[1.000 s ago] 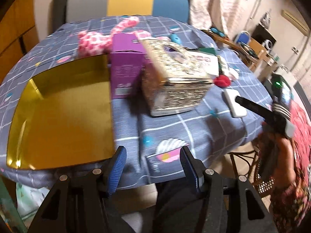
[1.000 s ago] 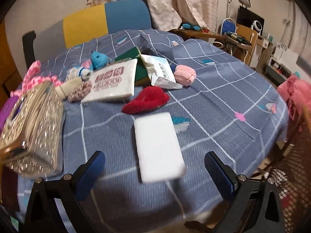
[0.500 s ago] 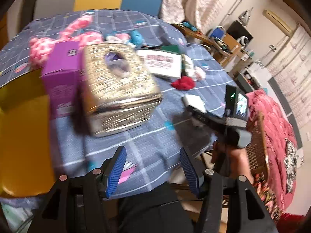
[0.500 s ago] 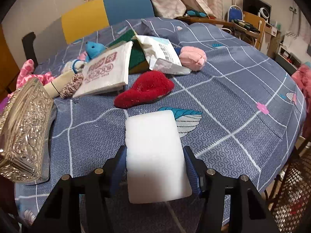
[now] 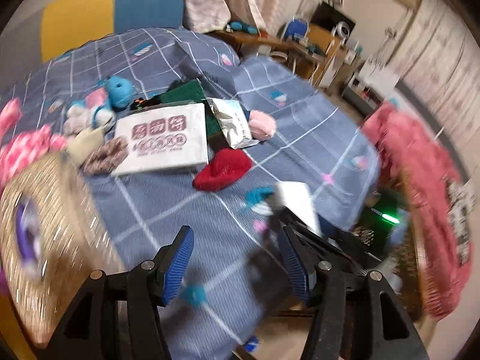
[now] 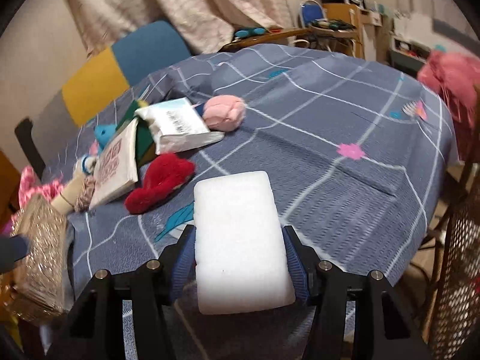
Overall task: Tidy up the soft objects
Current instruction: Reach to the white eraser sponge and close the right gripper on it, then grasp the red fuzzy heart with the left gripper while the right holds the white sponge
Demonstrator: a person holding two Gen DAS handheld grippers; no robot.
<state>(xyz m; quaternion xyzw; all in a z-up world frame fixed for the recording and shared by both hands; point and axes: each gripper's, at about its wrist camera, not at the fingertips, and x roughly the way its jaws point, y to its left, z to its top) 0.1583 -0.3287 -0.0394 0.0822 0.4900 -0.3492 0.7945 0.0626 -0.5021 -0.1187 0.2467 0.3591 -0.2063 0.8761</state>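
- White foam is what the right wrist view is mostly showing: the right gripper has just been closing, and its blue pads are now pressing both long sides of the white sponge block, which is sitting over the near part of the blue checked tablecloth.
- Just beyond the block, a red plush piece is lying, then a white booklet, a silver-white packet and a pink soft ball.
- The block is sticking far out in front of the pads, so I judge it could bend or slide out if the hand is swinging fast.
- In the left wrist view, the left gripper is hanging above the cloth with its jaws apart and nothing between them.
- This view is blurred, but only it is showing the right tool from outside, with the sponge in it, and the blue plush toy clearly.
- Only the right view is showing the pad contact.
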